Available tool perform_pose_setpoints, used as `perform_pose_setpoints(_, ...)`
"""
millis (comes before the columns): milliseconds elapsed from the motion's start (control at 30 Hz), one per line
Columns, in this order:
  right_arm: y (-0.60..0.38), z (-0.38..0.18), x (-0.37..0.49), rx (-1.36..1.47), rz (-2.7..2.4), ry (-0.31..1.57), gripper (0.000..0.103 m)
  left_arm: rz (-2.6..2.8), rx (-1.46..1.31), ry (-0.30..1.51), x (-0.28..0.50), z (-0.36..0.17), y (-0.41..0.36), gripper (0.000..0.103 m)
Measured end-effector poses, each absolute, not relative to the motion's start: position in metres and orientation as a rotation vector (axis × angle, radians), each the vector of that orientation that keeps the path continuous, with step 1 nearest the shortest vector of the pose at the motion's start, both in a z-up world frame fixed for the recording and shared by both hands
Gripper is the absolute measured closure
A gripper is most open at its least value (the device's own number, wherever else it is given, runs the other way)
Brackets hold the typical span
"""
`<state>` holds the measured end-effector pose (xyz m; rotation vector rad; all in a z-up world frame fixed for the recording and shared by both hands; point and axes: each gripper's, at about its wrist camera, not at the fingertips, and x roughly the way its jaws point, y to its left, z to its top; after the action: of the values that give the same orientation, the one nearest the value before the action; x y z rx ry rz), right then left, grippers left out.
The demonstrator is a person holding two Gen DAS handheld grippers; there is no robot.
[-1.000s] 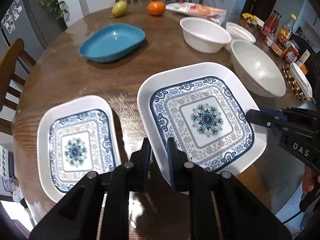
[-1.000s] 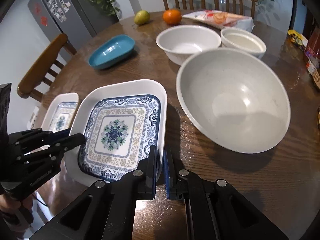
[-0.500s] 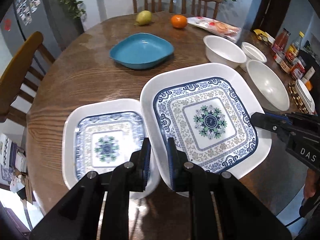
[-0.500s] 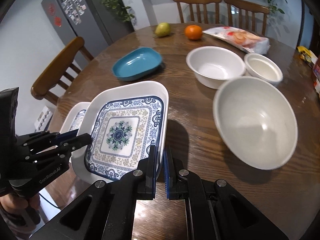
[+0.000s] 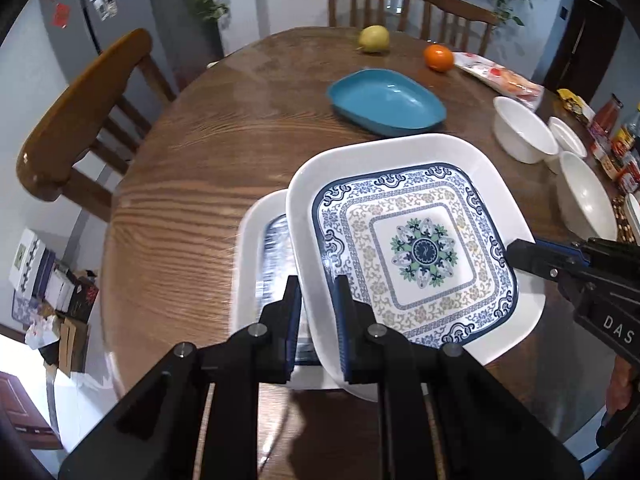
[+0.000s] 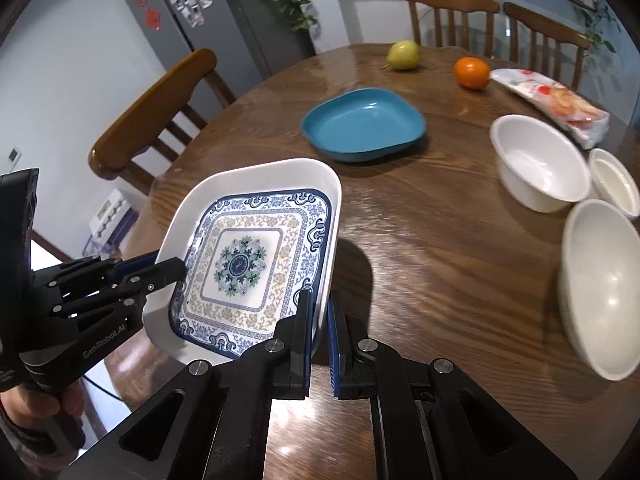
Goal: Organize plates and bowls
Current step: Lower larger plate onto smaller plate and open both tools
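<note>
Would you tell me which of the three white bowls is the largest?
The largest white bowl is nearest the camera, at the table's right edge; the medium bowl and small bowl sit beyond it.

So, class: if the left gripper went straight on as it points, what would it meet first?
The big plate itself: its rim sits between the left gripper's jaws. Beyond it, probably the blue dish, though depth is unclear.

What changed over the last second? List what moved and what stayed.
The large patterned square plate, clamped on opposite rims by the left claw and right claw, travelled left and now overlaps the small patterned plate. Both grips stayed shut; the teal dish and white bowls stayed put.
</note>
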<state>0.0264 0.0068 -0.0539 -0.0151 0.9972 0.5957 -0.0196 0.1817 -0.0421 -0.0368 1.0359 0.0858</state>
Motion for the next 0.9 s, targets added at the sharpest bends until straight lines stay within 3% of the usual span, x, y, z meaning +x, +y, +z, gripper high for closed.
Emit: perform_pose_setpoints(900,0.066,-0.078,0.012,-0.116,0.642,1.115,0.088,0.166,0.052,1.087,-0.011,-0.063,0.217,0.088)
